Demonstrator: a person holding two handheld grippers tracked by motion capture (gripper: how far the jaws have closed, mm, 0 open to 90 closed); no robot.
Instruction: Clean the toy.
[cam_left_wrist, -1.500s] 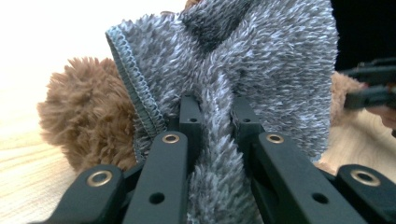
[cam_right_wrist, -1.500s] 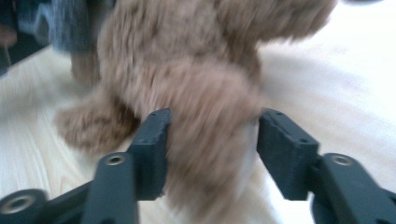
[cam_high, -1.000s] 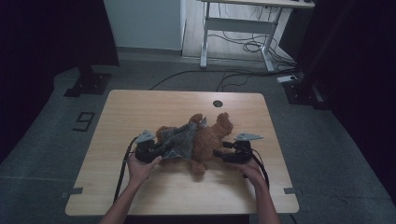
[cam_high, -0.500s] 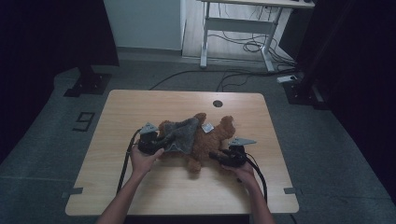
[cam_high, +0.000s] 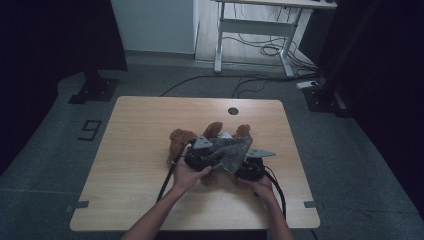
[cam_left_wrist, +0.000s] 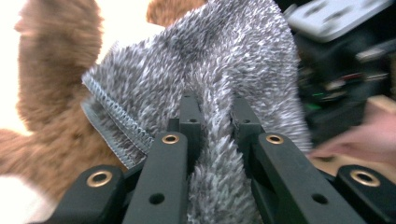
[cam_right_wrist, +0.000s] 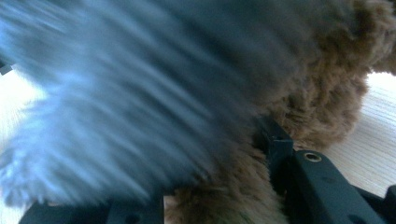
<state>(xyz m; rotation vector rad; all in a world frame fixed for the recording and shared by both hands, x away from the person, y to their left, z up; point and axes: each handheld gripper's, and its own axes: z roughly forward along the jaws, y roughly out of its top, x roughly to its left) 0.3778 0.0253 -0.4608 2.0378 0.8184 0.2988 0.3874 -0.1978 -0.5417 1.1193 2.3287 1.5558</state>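
Note:
A brown plush bear (cam_high: 179, 142) lies at the middle of the wooden table (cam_high: 135, 165). A grey fuzzy cloth (cam_high: 231, 151) is draped over it. My left gripper (cam_high: 214, 156) is shut on a fold of this grey cloth (cam_left_wrist: 219, 70), which bunches between its jaws (cam_left_wrist: 217, 123). My right gripper (cam_high: 239, 171) sits just right of the bear's lower part. Its jaws have just been closing, and brown fur (cam_right_wrist: 322, 93) is pressed between them (cam_right_wrist: 219, 191). The blurred grey cloth (cam_right_wrist: 116, 93) hides its left finger.
A round cable hole (cam_high: 233, 110) sits near the table's far edge. Bare wood lies to the left and right of the bear. Beyond the table stand a white desk frame (cam_high: 220, 45) and loose floor cables (cam_high: 260, 50).
My left hand has carried the grey cloth to the right across the bear, toward the right gripper. The right hand has stayed about where it was.

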